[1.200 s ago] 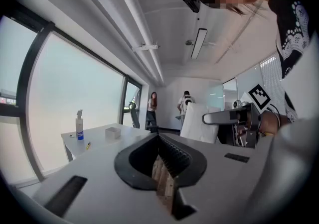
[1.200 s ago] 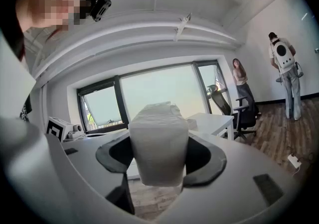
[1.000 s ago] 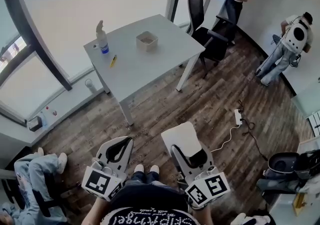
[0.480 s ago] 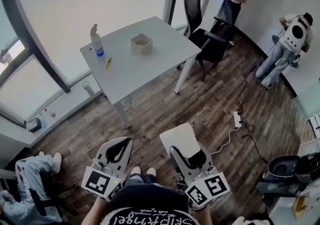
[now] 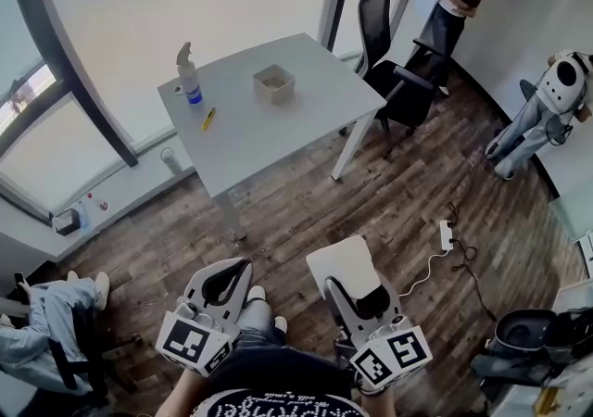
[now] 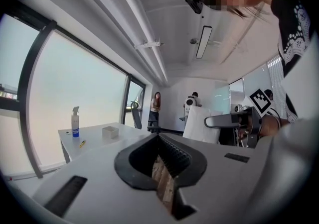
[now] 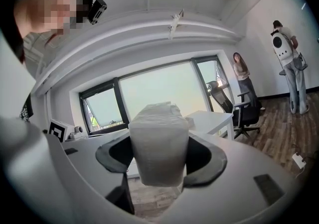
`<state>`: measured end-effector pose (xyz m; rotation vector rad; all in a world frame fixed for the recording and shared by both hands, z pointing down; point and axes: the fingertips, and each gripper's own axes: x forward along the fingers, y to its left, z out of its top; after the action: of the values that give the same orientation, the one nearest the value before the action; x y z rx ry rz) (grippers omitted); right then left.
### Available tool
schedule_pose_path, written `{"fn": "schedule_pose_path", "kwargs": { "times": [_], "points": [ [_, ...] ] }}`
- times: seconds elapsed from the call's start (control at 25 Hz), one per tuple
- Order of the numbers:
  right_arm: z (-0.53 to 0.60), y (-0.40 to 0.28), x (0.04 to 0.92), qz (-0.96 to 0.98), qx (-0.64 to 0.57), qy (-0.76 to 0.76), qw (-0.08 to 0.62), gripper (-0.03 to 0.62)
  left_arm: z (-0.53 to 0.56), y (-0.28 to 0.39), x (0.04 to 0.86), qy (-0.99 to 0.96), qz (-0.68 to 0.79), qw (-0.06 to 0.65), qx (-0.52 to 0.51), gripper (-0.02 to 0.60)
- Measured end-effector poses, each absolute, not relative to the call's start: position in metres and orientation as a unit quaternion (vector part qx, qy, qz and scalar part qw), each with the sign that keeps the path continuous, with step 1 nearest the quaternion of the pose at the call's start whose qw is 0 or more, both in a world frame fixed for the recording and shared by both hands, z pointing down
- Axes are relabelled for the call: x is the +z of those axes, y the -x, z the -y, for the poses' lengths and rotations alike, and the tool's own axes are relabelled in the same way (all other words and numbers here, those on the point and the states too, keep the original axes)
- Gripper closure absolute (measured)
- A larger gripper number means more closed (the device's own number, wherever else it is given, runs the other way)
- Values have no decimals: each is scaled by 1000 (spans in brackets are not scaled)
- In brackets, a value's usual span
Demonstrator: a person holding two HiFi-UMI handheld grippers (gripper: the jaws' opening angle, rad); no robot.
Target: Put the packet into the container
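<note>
Little has been changed in the last second: the packet (image 5: 339, 259) is still clamped in the right gripper (image 5: 350, 287), the left gripper (image 5: 222, 278) is held shut on nothing, both well short of the table (image 5: 278, 128), on which the container (image 5: 274, 83) is yet to be reached.

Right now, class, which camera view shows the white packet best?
The right gripper view: the packet fills the middle, clamped in the right claw. The head view shows its flat white face from above; the left gripper view shows it small, off to the side.
</note>
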<state>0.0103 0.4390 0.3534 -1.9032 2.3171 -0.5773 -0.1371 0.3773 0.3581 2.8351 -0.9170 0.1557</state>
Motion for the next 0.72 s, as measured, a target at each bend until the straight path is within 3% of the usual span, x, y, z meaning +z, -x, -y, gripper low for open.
{"fn": "schedule_pose_path", "kwargs": {
  "times": [0.72],
  "points": [
    [-327,-27,341,-732,-181,656,36,319,-247,119,343,-959,273,70,40,573]
  ]
}}
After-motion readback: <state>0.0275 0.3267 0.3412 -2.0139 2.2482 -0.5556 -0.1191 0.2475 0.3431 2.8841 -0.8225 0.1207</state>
